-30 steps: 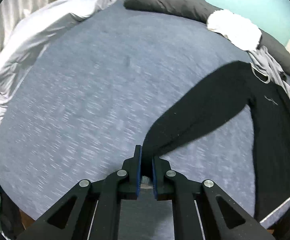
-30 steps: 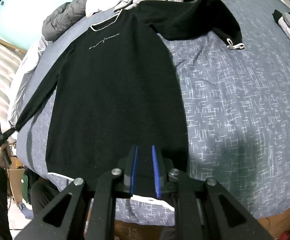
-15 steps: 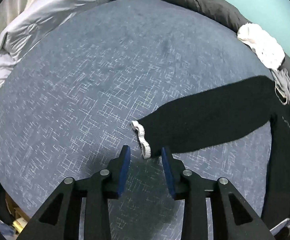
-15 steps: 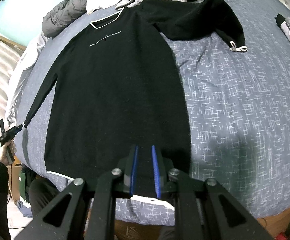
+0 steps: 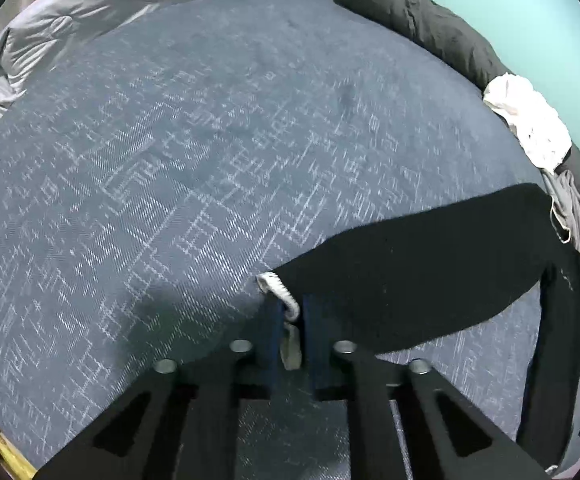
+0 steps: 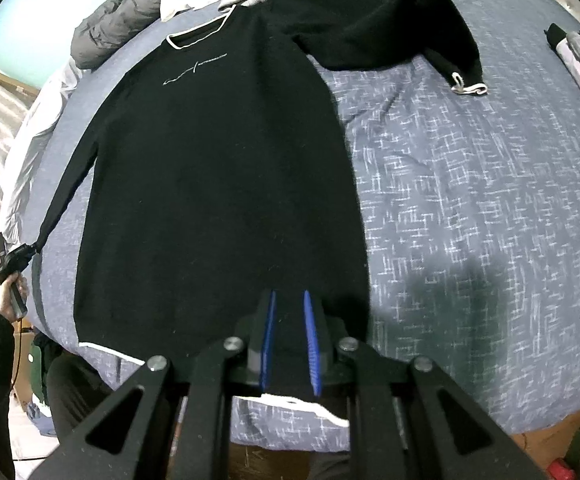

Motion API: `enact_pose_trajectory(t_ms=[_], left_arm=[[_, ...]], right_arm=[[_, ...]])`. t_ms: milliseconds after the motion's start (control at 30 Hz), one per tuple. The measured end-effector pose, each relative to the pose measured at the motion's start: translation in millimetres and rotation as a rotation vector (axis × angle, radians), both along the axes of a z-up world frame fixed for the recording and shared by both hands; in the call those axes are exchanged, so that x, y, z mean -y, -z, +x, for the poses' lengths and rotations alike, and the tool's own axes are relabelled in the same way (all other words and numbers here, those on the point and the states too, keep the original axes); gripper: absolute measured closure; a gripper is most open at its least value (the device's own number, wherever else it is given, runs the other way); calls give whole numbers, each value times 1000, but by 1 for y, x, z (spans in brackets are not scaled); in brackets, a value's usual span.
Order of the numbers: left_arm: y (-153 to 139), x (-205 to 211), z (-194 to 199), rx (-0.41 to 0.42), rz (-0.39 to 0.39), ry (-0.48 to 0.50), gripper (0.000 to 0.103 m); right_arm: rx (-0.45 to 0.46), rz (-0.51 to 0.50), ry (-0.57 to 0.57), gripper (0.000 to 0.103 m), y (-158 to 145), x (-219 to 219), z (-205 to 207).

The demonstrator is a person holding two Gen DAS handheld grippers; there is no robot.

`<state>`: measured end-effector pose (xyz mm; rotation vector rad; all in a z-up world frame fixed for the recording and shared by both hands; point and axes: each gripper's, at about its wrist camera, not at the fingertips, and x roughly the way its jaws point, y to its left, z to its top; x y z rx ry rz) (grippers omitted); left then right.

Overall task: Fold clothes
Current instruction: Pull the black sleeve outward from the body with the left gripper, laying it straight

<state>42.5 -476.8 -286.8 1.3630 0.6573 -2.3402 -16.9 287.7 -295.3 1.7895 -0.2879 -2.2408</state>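
Sweater (image 6: 218, 184) lies flat on the bed (image 6: 470, 220). Left claw (image 5: 290, 320) has just closed, pinching its sleeve cuff (image 5: 278, 288) (white-trimmed); right claw (image 6: 290, 344) grips the sweater's hem (image 6: 290, 402).

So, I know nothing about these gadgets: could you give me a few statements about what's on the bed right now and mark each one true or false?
1. The left gripper is shut on the cuff of the sweater. True.
2. The sweater is red. False: it is black, with white trim.
3. The right gripper is closed on the hem. True.
4. The other sleeve lies straight out to the side. False: it is bent, with its cuff lying on the bedspread.
5. The sweater is already folded in half. False: its body lies spread flat.
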Motion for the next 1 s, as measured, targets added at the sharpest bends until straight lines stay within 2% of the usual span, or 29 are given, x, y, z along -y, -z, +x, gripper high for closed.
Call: enact_pose_trajectory(t_ms=[167, 400, 600, 667, 800, 1000], left_arm=[[-22, 12, -6, -31, -71, -7, 97], [-35, 33, -19, -10, -141, -53, 100], [-28, 36, -16, 1, -131, -48, 99], [-27, 42, -5, 40, -160, -94, 100], [-31, 54, 17, 40, -119, -156, 100], [-52, 25, 10, 5, -132, -79, 99]], right_arm=[[-3, 3, -10, 89, 2, 2, -3], [-5, 12, -27, 89, 7, 4, -1], [-10, 21, -16, 89, 7, -4, -4], [-13, 12, 3, 89, 6, -10, -5], [-26, -5, 22, 89, 3, -19, -7], [-45, -9, 43, 89, 0, -33, -13]])
